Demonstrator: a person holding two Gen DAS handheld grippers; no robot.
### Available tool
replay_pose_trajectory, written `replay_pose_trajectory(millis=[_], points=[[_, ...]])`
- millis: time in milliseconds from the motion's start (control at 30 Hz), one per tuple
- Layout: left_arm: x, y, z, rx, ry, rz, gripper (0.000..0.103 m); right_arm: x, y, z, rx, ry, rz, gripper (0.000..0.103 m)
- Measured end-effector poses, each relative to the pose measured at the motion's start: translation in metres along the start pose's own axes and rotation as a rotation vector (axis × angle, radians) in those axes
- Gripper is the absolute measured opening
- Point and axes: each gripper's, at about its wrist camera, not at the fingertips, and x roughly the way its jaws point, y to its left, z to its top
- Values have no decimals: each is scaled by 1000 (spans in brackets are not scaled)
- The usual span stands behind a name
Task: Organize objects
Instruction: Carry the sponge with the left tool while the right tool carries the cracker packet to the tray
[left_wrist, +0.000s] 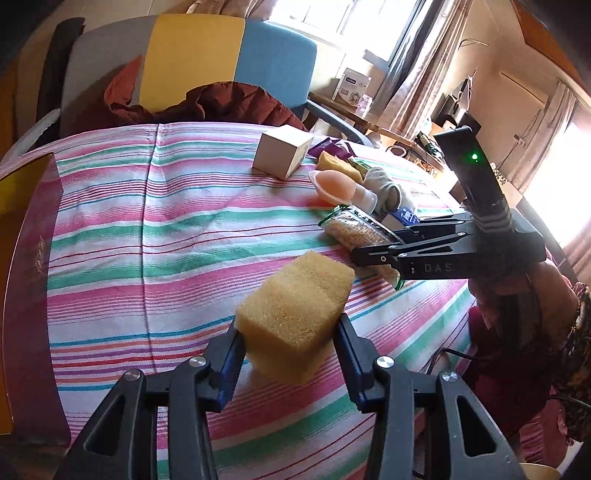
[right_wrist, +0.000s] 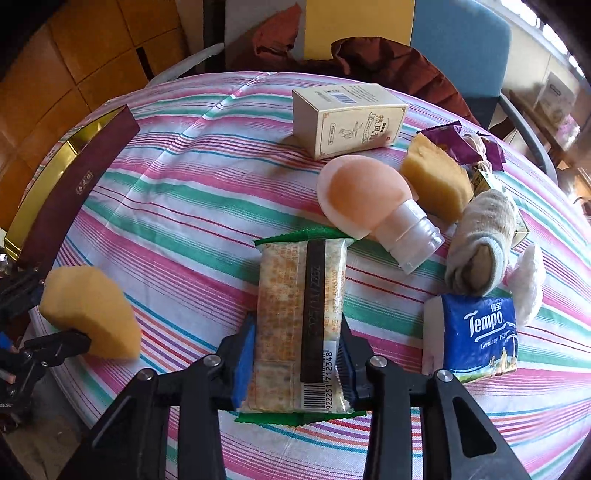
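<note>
My left gripper (left_wrist: 290, 332) is shut on a yellow sponge (left_wrist: 295, 314) and holds it above the striped tablecloth; the same sponge shows at the left of the right wrist view (right_wrist: 92, 314). My right gripper (right_wrist: 297, 343) is shut on a green-edged cracker packet (right_wrist: 299, 317), which also shows in the left wrist view (left_wrist: 354, 225). A maroon and gold box (right_wrist: 70, 184) stands open at the table's left edge.
On the striped tablecloth (right_wrist: 184, 206) lie a cream carton (right_wrist: 347, 118), a peach silicone bottle (right_wrist: 373, 203), a second sponge (right_wrist: 436, 177), a rolled sock (right_wrist: 480, 240), a Tempo tissue pack (right_wrist: 480, 332) and purple wrappers (right_wrist: 454, 140). A chair with a red jacket (left_wrist: 229, 103) stands behind.
</note>
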Motion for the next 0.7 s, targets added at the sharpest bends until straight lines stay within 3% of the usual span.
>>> replay_pose_trajectory(millis=[333, 700], points=[[-38, 22, 1, -56, -74, -5, 46, -11, -4, 3, 34, -52, 107, 37], [-90, 72, 4, -157, -147, 46, 46, -10, 35, 2, -3, -55, 241, 37]])
